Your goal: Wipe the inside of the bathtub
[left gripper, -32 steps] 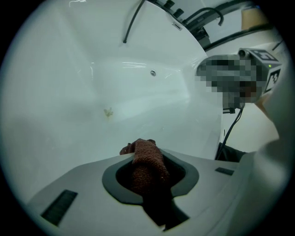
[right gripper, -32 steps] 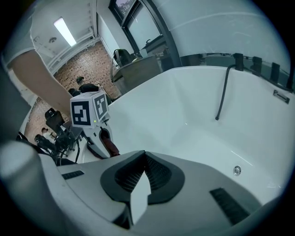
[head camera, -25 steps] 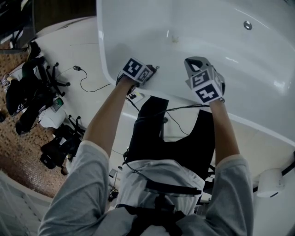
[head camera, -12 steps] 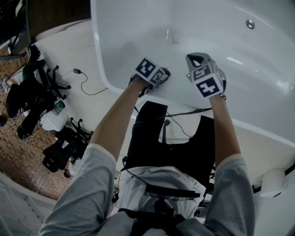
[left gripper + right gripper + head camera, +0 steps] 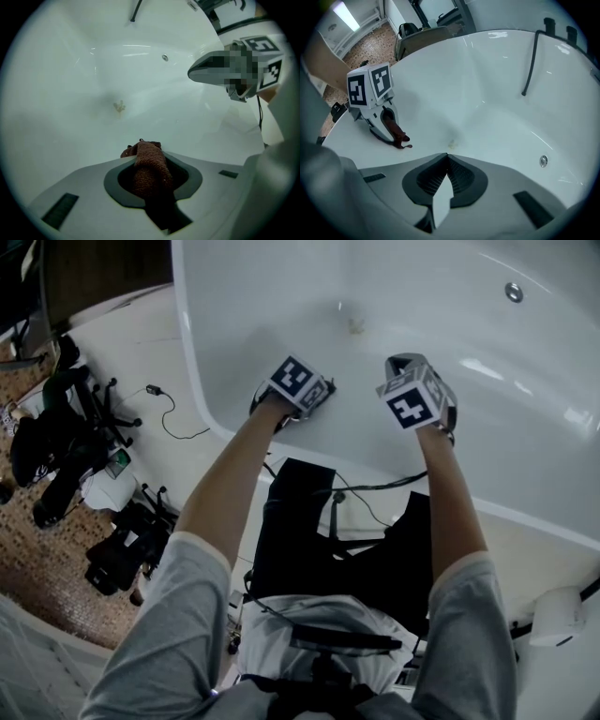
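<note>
The white bathtub fills the top of the head view. My left gripper hangs just inside its near wall, shut on a brown cloth that sticks out between the jaws. From the right gripper view the same cloth hangs from the left gripper close to the tub wall. My right gripper is beside it over the tub, jaws shut tip to tip with nothing between them. A small yellowish spot marks the tub floor ahead.
A round metal fitting sits on the far tub wall. A black hose hangs over the far rim. Black tripods and gear and a cable lie on the floor to the left of the tub.
Both grippers have moved a little further in over the tub from its near rim. The left one still holds the cloth.
</note>
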Motion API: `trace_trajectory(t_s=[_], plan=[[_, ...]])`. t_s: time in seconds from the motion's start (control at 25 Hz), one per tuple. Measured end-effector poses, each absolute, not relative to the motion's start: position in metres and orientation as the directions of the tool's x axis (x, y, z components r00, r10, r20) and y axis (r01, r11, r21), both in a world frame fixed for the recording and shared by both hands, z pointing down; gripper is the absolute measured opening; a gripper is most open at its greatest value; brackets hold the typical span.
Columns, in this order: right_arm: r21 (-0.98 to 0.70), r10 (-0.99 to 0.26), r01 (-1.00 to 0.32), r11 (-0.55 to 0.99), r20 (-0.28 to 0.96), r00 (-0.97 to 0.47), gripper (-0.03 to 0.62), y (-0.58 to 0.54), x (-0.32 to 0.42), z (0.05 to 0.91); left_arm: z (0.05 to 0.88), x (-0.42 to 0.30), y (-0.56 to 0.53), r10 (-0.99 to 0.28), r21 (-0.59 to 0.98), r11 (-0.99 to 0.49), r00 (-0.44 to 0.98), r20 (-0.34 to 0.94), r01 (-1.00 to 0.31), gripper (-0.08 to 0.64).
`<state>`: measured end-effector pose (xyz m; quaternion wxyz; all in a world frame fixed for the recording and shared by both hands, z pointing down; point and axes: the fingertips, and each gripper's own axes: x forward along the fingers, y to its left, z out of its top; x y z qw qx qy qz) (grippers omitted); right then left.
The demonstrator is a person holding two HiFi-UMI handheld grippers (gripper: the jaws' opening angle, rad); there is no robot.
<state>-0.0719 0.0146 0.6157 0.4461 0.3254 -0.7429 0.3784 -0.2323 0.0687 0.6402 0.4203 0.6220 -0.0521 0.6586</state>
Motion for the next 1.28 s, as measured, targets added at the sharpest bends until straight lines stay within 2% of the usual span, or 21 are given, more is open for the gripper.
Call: trace_trajectory(t_s=[0.16,0.32,0.52,0.68,1.0,1.28], plan=[[-0.308,-0.106,-0.813,0.494,0.907,-0.408,0.006,0.023,-0.076,0.637,0.657,-0.248,0.063,0.492,0.431,-0.634,0.094,0.865,-0.642,0.100],[-0.329,-0.084,-0.811,0.484,0.905,-0.418,0.006,0.027,-0.077,0.652,0.665,-0.235,0.064,0.495,0.456,-0.585,0.150,0.856,-0.671,0.098],[-0.383,-0.078,-0.818,0.430,0.886,-0.457,0.006,0.022,-0.076,0.659,0.667,-0.200,0.074,0.526,0.520,-0.563,0.207,0.825,-0.642,0.098],[-0.383,-0.089,-0.818,0.429,0.883,-0.461,0.006,0.010,-0.071,0.661,0.673,-0.198,0.074,0.531,0.508,-0.591,0.171,0.830,-0.627,0.100],[-0.386,-0.077,-0.800,0.459,0.880,-0.469,0.006,0.004,-0.070,0.673,0.703,-0.242,0.053,0.480,0.380,-0.672,0.017,0.877,-0.635,0.100],[-0.419,-0.036,-0.774,0.474,0.869,-0.493,0.006,0.015,-0.080,0.693,0.722,-0.224,0.054,0.488,0.415,-0.600,0.098,0.867,-0.684,0.098]])
